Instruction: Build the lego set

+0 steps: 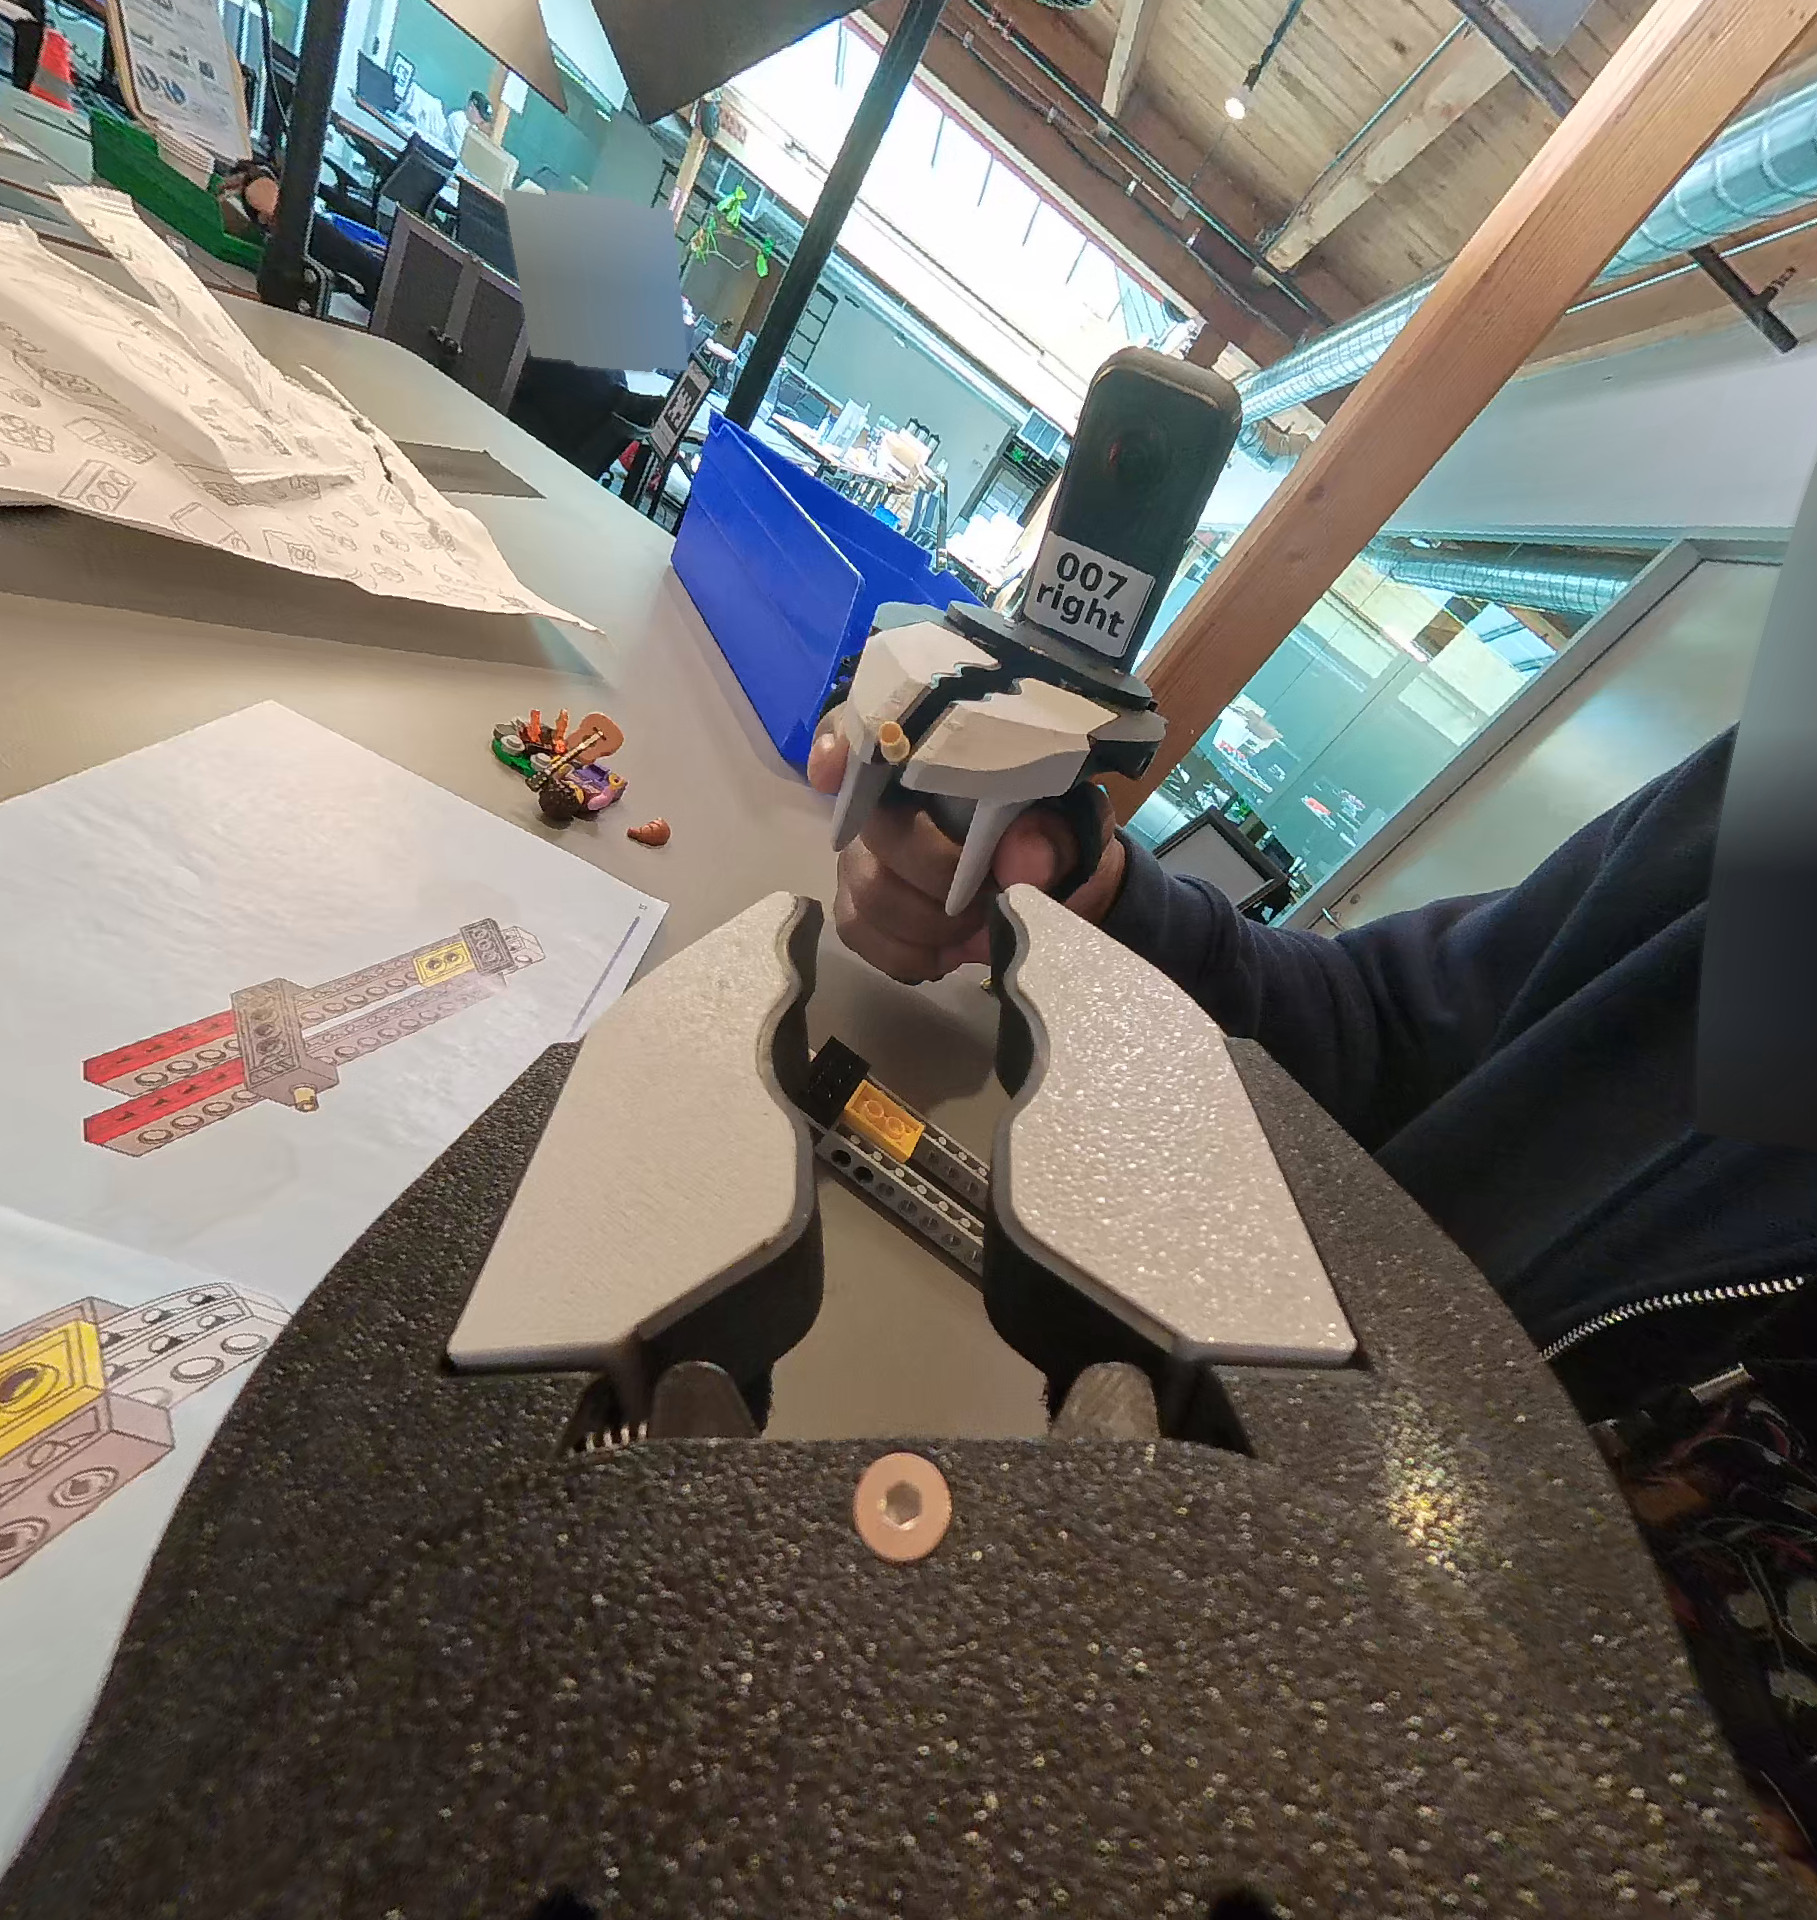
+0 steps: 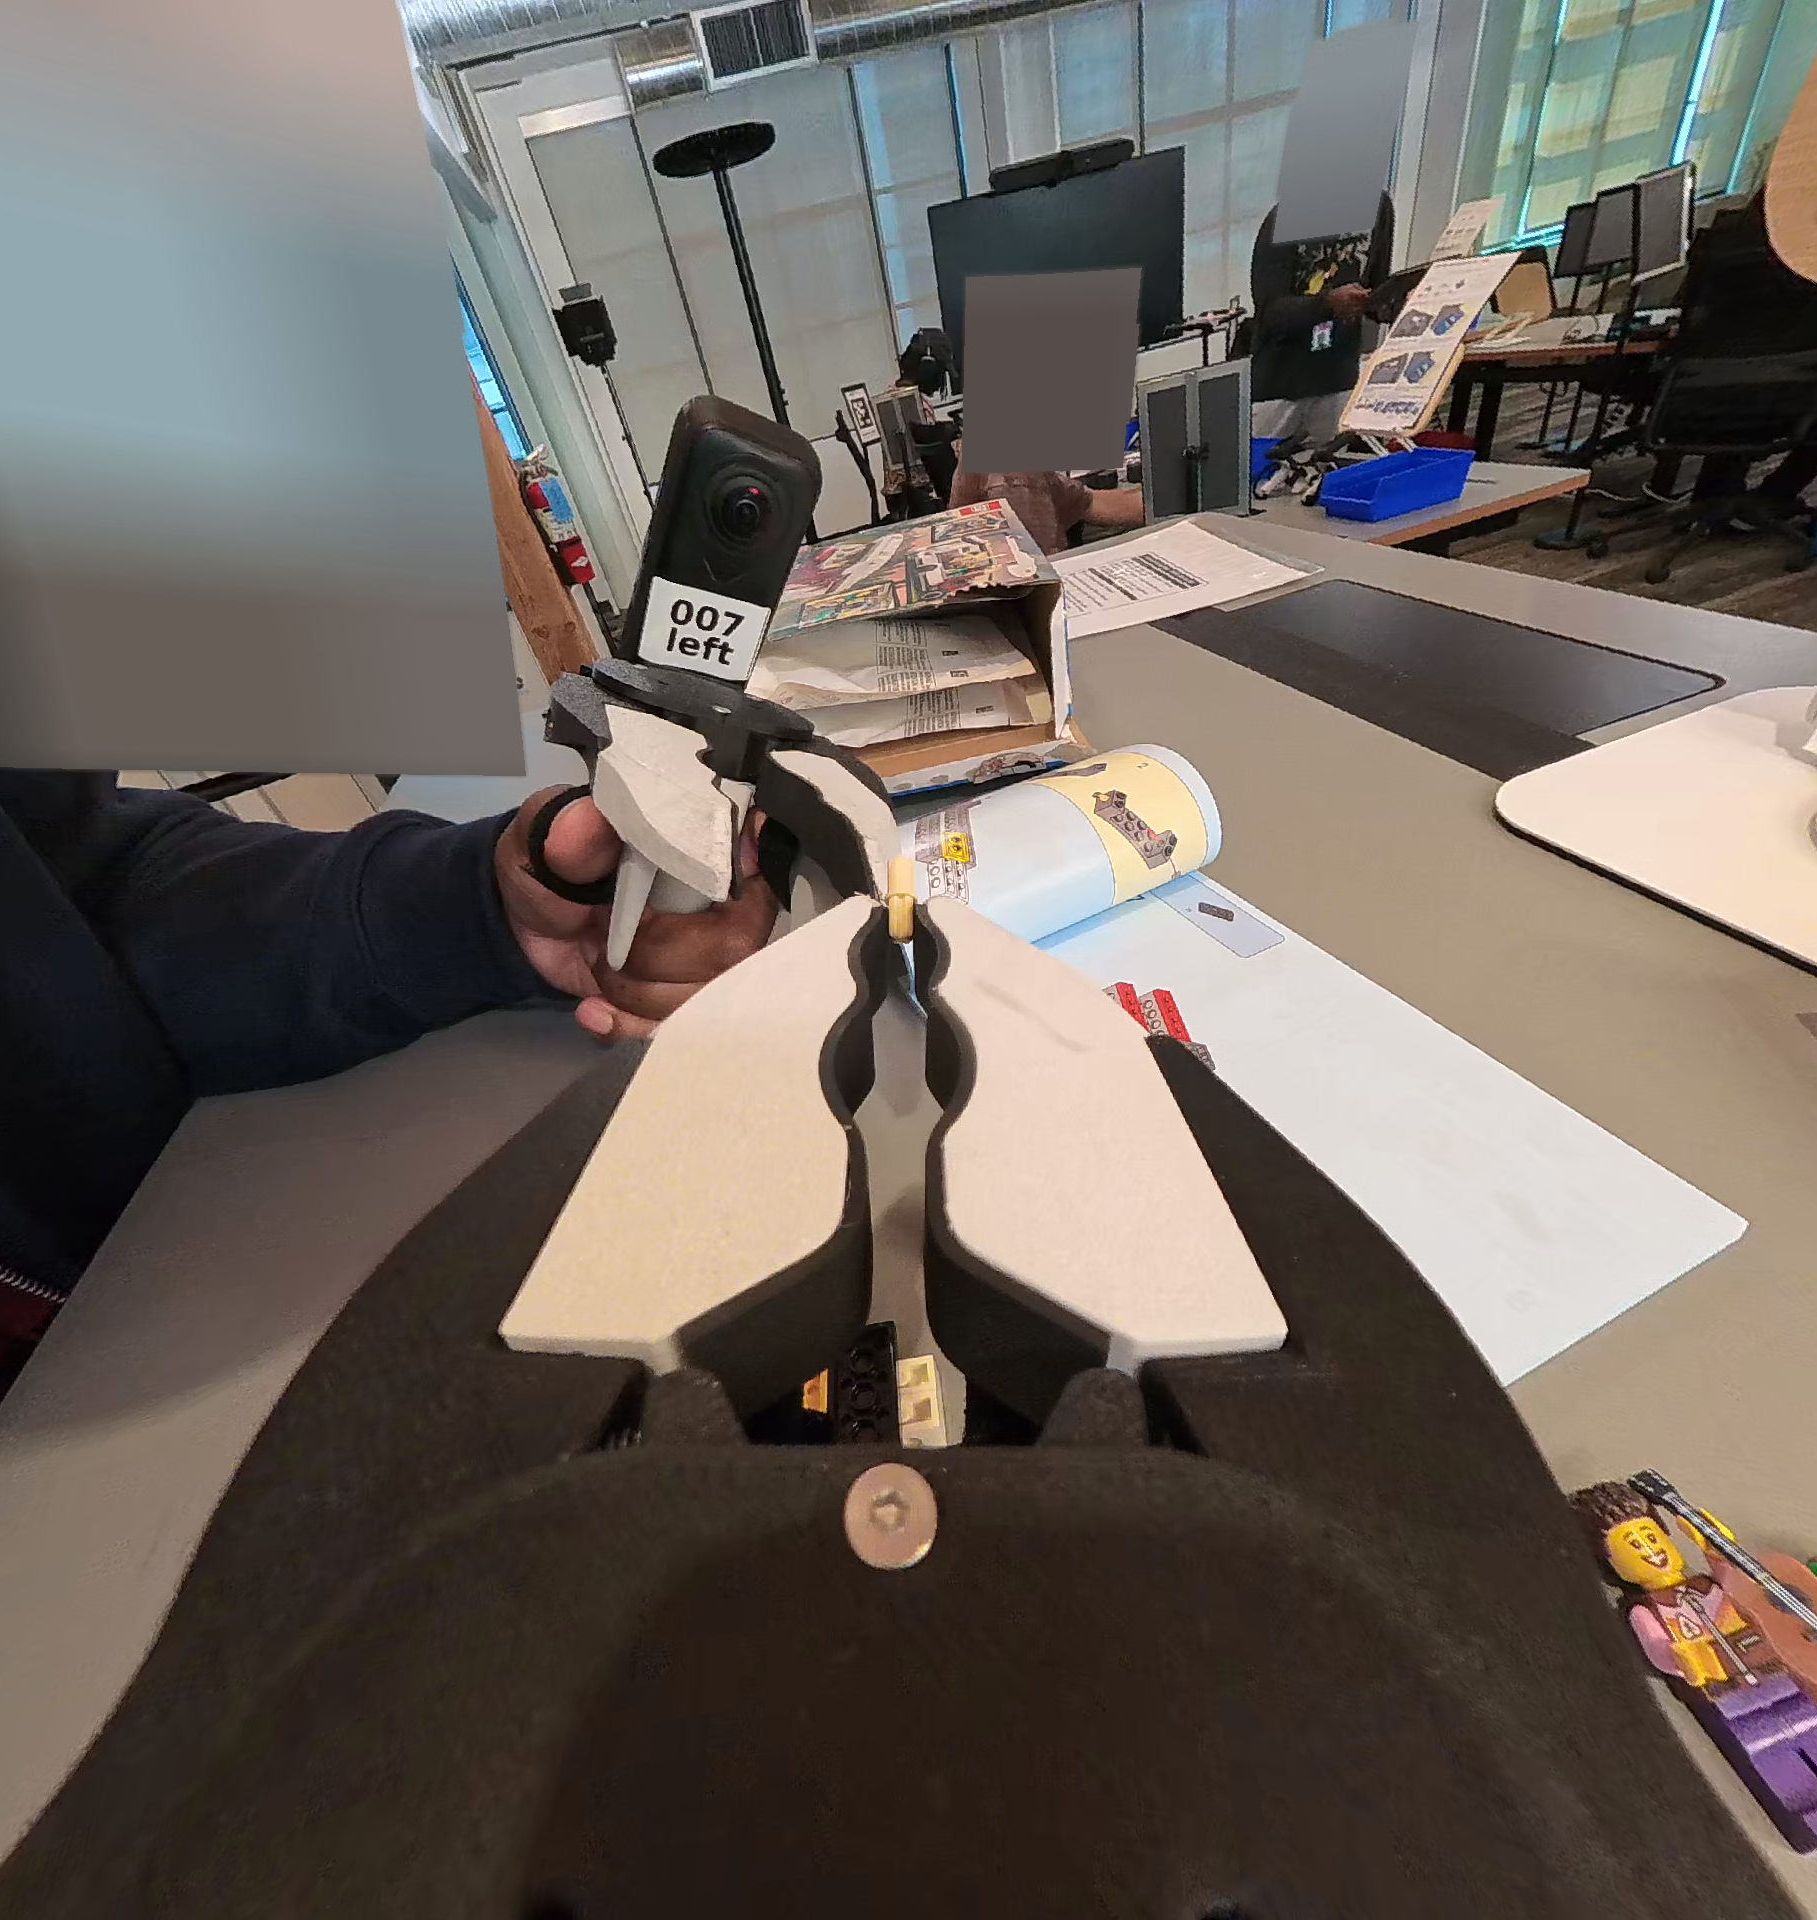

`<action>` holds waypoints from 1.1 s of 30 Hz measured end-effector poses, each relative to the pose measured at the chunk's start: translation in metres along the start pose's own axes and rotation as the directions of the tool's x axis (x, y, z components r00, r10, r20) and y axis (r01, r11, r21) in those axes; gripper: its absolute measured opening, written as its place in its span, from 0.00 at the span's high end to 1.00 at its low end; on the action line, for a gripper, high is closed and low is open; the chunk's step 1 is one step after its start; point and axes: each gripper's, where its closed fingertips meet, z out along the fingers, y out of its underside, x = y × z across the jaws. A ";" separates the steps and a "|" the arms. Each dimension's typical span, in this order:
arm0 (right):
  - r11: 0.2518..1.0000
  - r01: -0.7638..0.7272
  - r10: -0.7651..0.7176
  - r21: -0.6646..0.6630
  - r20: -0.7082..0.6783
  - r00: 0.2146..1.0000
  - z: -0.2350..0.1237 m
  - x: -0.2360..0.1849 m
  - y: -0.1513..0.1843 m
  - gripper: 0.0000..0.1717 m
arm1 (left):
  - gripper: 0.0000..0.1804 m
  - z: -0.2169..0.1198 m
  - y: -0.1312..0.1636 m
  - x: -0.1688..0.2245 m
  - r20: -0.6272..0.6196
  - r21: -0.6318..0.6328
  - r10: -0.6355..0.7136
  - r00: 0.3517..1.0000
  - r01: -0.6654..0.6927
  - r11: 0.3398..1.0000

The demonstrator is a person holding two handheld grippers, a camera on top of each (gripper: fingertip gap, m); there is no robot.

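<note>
Tan plastic peg (image 2: 899, 904) sits pinched between the tips of the right tool (image 2: 899, 920), both pads pressed on it, raised above the grey bench (image 2: 1403, 935). Left tool (image 1: 899, 935) stands released, jaws apart and gripping nothing; below its gap on the bench lies a grey holed beam assembly (image 1: 914, 1164) carrying a yellow brick (image 1: 883, 1117) and a black piece (image 1: 833, 1075). Each tool's camera bears a white printed label. Printed instruction sheets (image 1: 260, 935) lie alongside.
</note>
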 end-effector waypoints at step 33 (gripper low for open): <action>0.795 0.209 -0.094 -0.570 0.225 0.970 0.024 -0.057 0.102 0.97 | 0.82 -0.012 -0.013 -0.004 0.040 0.037 0.030 0.999 -0.032 0.999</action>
